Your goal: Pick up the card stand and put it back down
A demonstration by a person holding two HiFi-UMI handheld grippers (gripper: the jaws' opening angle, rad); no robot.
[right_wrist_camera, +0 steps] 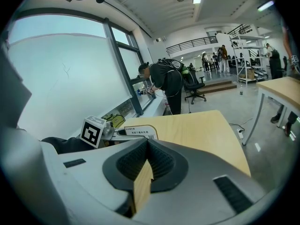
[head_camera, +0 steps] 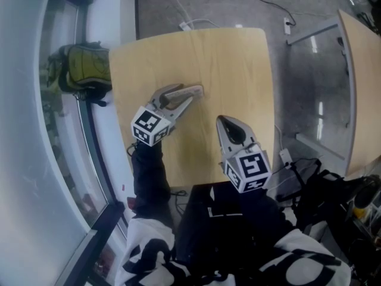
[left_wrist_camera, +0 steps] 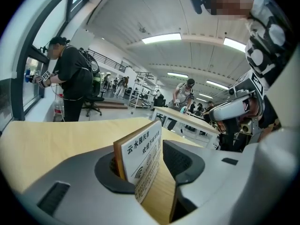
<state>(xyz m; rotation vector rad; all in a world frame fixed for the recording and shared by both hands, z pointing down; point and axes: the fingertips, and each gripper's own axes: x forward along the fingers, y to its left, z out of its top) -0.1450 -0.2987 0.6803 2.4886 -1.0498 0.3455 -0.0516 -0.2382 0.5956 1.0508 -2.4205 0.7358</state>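
The left gripper (head_camera: 194, 94) reaches across the table (head_camera: 232, 64) toward about 2 o'clock in the head view. Its claw is set fairly wide around the card stand (left_wrist_camera: 142, 158). One pad lies against the wooden back and the other sits at the printed face, apparently touching.

The card stand sits low, at or just above the tabletop, and leans askew between the pads rather than square to them. That lean is the main risk. If the grip only catches an edge, the stand can pivot or slide out as it rises, then drop flat on the wood. Set down while it leans, it will likely tip over instead of standing.

The right gripper (head_camera: 222, 120) is at about 4 o'clock from the stand, well apart. Its claw is pinched together on nothing, so it cannot steady a slip from there.
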